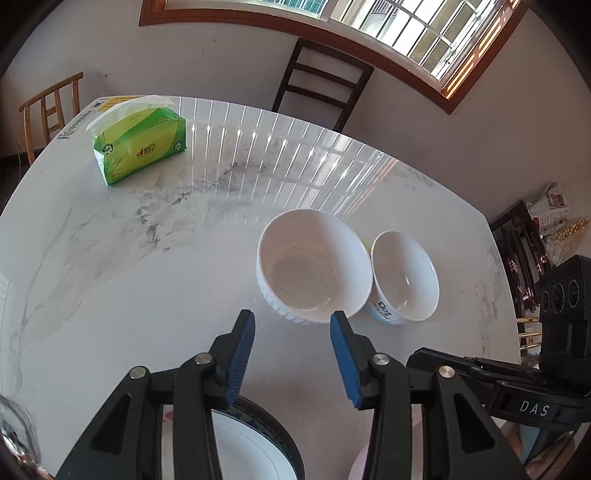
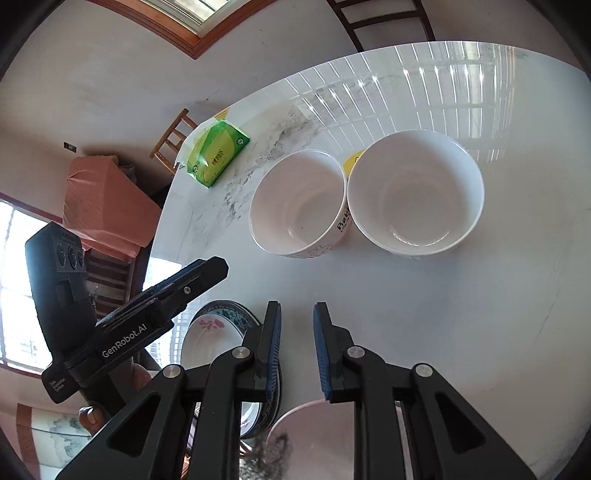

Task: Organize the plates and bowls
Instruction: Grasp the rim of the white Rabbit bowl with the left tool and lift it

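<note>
Two white bowls stand side by side on the marble table [image 1: 110,295], touching or nearly touching. In the left wrist view the larger ribbed bowl [image 1: 313,265] is on the left and the smaller bowl [image 1: 404,277], which carries a printed label on its outer wall, is on the right. In the right wrist view the sizes look reversed: the bowl with black letters and a drawn pattern on its side [image 2: 298,202] is on the left, and the plain white bowl [image 2: 415,194] is on the right; I cannot tell surely which bowl matches which between the two views. Both bowls are upright and empty. The left gripper [image 1: 291,321] hovers above the table just before the ribbed bowl, its blue pads clearly apart and nothing between them. The right gripper [image 2: 297,314] also hangs over bare table, its pads only a narrow gap apart, and it holds nothing. Under the left gripper lies a white plate with a dark rim [image 1: 255,446], partly hidden by the fingers. In the right wrist view this plate with a blue patterned rim and a pink flower [image 2: 214,332] sits at the near table edge, and a pink plate [image 2: 314,432] lies just beside it, below the gripper. A green tissue pack [image 1: 142,142] stands far away near the opposite corner of the table. A dark wooden chair [image 1: 321,83] stands behind the table under the window [image 1: 406,26].
</note>
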`<state>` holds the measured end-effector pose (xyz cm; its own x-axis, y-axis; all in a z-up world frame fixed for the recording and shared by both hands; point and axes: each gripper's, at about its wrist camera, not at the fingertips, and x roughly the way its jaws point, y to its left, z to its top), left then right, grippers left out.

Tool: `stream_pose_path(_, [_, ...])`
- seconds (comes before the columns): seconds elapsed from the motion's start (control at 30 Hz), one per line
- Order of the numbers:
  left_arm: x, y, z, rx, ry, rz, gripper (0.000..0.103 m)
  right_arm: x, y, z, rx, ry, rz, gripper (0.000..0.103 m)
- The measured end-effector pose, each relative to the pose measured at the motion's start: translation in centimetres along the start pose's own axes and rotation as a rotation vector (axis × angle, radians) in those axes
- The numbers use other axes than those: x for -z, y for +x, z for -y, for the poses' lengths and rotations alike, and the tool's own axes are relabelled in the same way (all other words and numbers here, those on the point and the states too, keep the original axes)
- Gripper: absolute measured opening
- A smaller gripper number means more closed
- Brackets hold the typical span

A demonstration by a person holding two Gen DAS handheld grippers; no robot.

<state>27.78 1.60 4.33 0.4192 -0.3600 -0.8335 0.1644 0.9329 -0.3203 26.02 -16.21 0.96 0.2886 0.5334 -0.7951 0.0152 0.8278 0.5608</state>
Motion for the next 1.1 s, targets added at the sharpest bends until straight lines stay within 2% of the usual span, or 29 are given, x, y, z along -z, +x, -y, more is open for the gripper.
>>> stream_pose_path(0.13, [-2.8, 2.1, -0.4, -0.067, 0.064, -0.017, 0.043, -1.2, 2.4, 0.3, 0.018, 0.08, -0.008, 0.021])
stream_pose_path(0.23, [-4.5, 3.9, -0.7, -0.078, 0.091, -0.053, 0.043, -1.9, 3.6, 0.2, 0.045, 0.11, 0.01, 0.021])
stream_pose_path(0.5, [-6.1, 8.6, -1.8, -0.116, 0.079, -0.113, 0.043, -3.0, 5.6, 0.0, 0.14, 0.132, 0.036, 0.024])
stream_pose_path(0.6, [-5.9, 9.6, -2.4, -0.092, 0.043, -0.12, 0.042, -3.3, 5.6, 0.2, 0.16, 0.127, 0.04, 0.024])
stream_pose_path(0.67, [-5.6, 10.4, -2.5, -0.084, 0.023, -0.146, 0.009, -3.5, 5.8, 0.4, 0.158, 0.133, 0.036, 0.024])
stream_pose_path(0.7, [-5.3, 10.6, -2.6, -0.102, 0.021, -0.145, 0.006, -3.5, 5.7, 0.5, 0.163, 0.13, 0.044, 0.022])
stream_pose_path(0.9, [-3.4, 8.7, -2.1, -0.177, 0.006, -0.069, 0.006, -3.4, 5.9, 0.3, 0.166, 0.078, 0.04, 0.017])
stream_pose_path(1.1, [-0.7, 4.3, -1.8, -0.144, -0.048, -0.016, 0.008, -1.9, 3.2, -0.4, 0.109, 0.02, 0.054, 0.013])
